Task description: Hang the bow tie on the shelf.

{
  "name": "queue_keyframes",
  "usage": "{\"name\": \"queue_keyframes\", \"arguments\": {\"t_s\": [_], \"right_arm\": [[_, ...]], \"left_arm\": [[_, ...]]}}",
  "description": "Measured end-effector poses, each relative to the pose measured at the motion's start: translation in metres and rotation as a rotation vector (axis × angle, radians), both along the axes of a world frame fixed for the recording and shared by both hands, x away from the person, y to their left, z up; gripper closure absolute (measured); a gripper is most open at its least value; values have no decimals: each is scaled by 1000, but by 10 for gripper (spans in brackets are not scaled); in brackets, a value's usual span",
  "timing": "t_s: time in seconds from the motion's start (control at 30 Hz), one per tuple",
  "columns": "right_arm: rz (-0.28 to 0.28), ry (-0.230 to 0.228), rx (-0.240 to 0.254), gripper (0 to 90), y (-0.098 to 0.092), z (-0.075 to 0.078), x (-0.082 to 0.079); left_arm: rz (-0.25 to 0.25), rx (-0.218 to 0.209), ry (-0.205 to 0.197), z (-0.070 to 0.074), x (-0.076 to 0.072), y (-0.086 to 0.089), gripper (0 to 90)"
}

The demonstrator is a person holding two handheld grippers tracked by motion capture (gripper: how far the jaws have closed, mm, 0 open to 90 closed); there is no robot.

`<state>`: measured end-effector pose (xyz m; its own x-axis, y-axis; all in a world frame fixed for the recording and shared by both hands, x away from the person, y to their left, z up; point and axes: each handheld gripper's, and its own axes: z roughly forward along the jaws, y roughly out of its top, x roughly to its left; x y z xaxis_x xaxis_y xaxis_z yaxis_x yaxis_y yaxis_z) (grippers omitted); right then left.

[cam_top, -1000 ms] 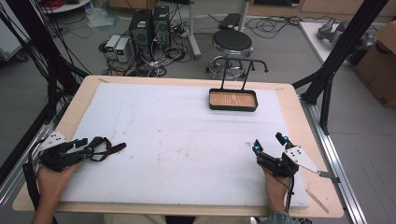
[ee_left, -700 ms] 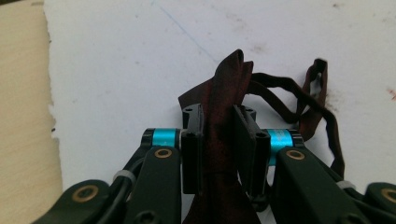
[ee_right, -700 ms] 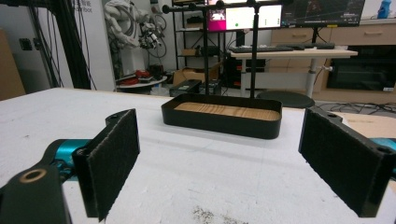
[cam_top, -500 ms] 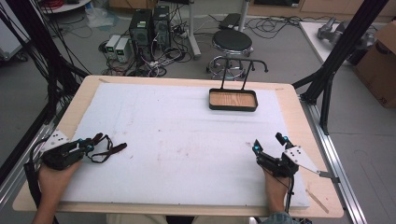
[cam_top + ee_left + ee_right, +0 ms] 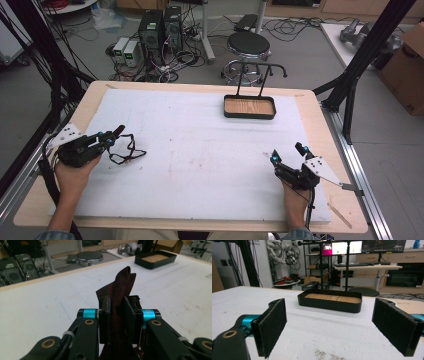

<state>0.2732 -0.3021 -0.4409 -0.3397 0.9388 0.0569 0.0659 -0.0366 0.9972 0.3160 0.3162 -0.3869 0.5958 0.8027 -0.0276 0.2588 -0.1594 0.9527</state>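
Here, the left gripper (image 5: 117, 315) pinches a dark red strap (image 5: 122, 290) between closed jaws, while the right gripper (image 5: 332, 325) rests wide open, holding nothing.

The strap (image 5: 121, 290) is dark red woven cloth, matt. The tray (image 5: 249, 107) has a wood-grain floor inside glossy black walls. The desk (image 5: 200, 130) top is matt white, lightly scuffed.

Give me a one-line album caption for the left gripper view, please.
Left gripper shut on a dark red ribbon above the white table, black tray far behind.
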Motion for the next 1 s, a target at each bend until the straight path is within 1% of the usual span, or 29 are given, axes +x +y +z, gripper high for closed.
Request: {"name": "queue_keyframes", "arguments": {"t_s": [0.1, 0.2, 0.33, 0.4, 0.5, 0.57, 0.6, 0.63, 0.7, 0.8, 0.9, 1.0], "right_arm": [[0, 3, 4, 116, 0, 0, 0], [-1, 0, 2, 116, -1, 0, 0], [1, 0, 9, 116, -1, 0, 0], [1, 2, 16, 116, -1, 0, 0], [3, 1, 15, 116, -2, -1, 0], [5, 2, 16, 116, -2, 0, 0], [6, 2, 16, 116, -2, -1, 0], [6, 2, 16, 116, -2, -1, 0], [7, 2, 19, 116, -2, -1, 0], [8, 7, 27, 116, -2, -1, 0], [10, 8, 30, 116, -2, -1, 0], [13, 7, 30, 116, -2, -1, 0]], "left_arm": [[-4, -19, -27, 7, 7, -10, 755], [-28, -19, -32, 14, 20, -24, 755], [-52, -30, -44, 20, 38, -45, 755], [-64, -40, -59, 23, 49, -59, 755], [-90, -60, -63, 26, 60, -73, 755], [-113, -71, -63, 28, 70, -88, 755], [-126, -73, -63, 30, 75, -98, 755], [-126, -73, -63, 30, 75, -98, 755], [-145, -77, -69, 32, 82, -110, 755], [-175, -71, -63, 36, 92, -129, 756], [-200, -73, -81, 41, 100, -147, 757], [-238, -67, -91, 46, 108, -162, 757]]}}
